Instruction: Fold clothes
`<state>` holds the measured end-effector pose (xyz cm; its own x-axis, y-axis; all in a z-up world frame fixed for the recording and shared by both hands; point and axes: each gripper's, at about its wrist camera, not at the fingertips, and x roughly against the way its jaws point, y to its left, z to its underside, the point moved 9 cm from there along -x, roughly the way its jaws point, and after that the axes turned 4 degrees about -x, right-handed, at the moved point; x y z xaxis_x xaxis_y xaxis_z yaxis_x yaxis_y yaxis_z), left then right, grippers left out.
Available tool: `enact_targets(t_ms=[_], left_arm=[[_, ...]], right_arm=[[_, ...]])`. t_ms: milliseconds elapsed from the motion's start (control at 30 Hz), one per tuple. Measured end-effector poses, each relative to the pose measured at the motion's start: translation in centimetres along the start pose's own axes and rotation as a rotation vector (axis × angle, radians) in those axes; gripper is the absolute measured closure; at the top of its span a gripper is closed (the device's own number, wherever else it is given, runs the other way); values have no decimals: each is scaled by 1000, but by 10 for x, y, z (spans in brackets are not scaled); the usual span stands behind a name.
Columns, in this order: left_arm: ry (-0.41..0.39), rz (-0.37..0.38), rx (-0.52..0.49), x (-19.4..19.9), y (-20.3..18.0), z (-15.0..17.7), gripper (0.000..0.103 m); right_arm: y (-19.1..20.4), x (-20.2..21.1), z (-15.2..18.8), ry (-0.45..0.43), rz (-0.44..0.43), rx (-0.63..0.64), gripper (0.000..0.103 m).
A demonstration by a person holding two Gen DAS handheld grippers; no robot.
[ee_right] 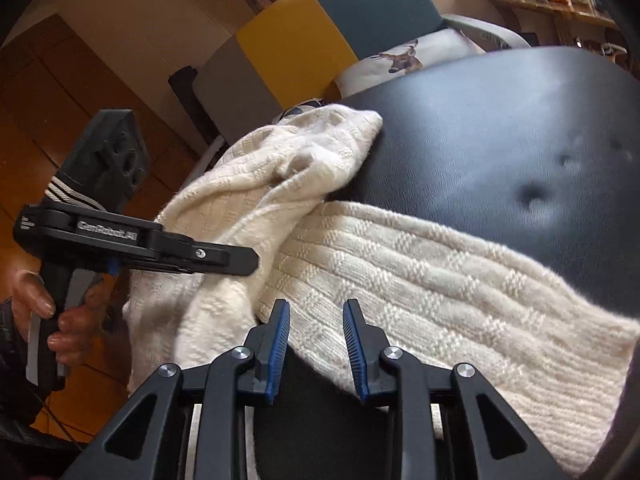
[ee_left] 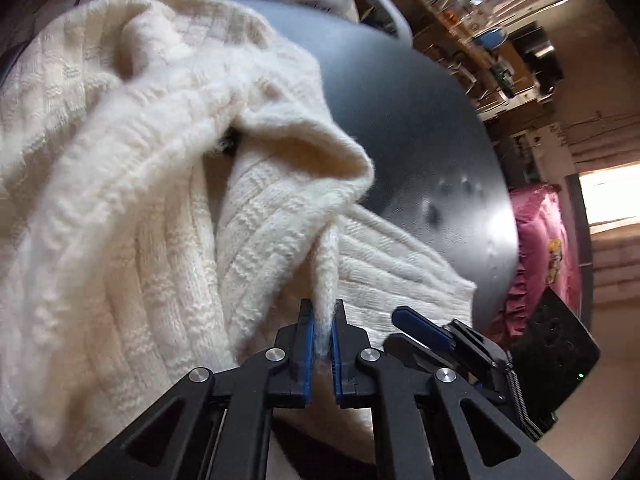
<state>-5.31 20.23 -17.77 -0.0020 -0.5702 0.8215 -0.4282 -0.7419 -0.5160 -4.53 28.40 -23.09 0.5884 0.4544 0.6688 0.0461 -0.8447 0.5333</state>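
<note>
We begin folding the cream cable-knit wool sweater (ee_left: 120, 200).

It lies bunched on the black padded leather seat (ee_right: 500, 120), one sleeve stretching along the near edge, nothing folded yet. Our left tongs (ee_left: 324, 344) clamp a knit fold; our right tongs (ee_right: 316, 340) stand apart over the sleeve.

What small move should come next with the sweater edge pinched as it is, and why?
Probably lift the left gripper and carry its pinched fold across the cream sweater. Its jaws are shut on the knit, while the right gripper hovers open over the flat sleeve on the black seat.
</note>
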Motion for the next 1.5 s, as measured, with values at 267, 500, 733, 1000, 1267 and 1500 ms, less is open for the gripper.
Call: enact_targets(t_ms=[267,500,733,1000,1267,1500], left_arm=[[-391,162,59,161,29,-48,96],[-561,35,255,253,159,-27,96],[-594,-120,493,279,289,45,96],[-473,-287,605,253,366,120,96],[-388,-506,647,235,420,133,96],[-412,-410,726,233,430,118,95]], right_arm=[[-12,-29,2,117,225,112,76],[-19,-29,1,155,294,148,79],[-36,-22,-3,204,410,184,79],[-75,-1,-14,243,551,169,79],[-118,27,-24,259,678,108,76],[-129,49,-25,264,703,60,70]])
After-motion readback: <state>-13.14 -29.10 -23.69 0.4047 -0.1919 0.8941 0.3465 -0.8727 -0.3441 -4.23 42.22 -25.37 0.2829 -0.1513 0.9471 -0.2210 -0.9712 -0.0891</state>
